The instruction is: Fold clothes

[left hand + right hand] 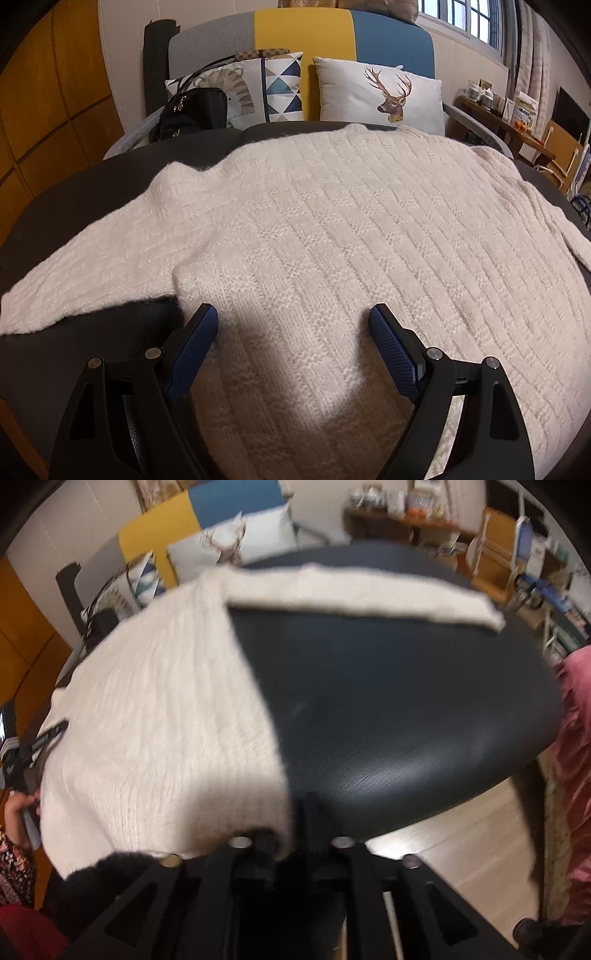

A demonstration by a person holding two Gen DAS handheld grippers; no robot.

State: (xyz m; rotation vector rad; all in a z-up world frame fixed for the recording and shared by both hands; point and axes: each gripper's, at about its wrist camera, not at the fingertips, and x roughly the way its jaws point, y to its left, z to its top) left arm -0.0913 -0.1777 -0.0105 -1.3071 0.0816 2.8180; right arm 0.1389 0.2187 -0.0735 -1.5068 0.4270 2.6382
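My left gripper hangs with its blue pads spread wide over the near hem of a cream knit sweater lying flat on a dark table. My right gripper is clenched on the sweater's bottom corner, at the table's near edge. Bare tabletop stretches to its right, below one outstretched sleeve. The right view is blurred.

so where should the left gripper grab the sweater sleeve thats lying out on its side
Take the left sleeve near its cuff end, coming in low from the table side below it. It lies flat and straight, pointing outward from the sweater body, with bare table along its lower edge, so one finger could likely slide under there. The left gripper is open, over the hem.
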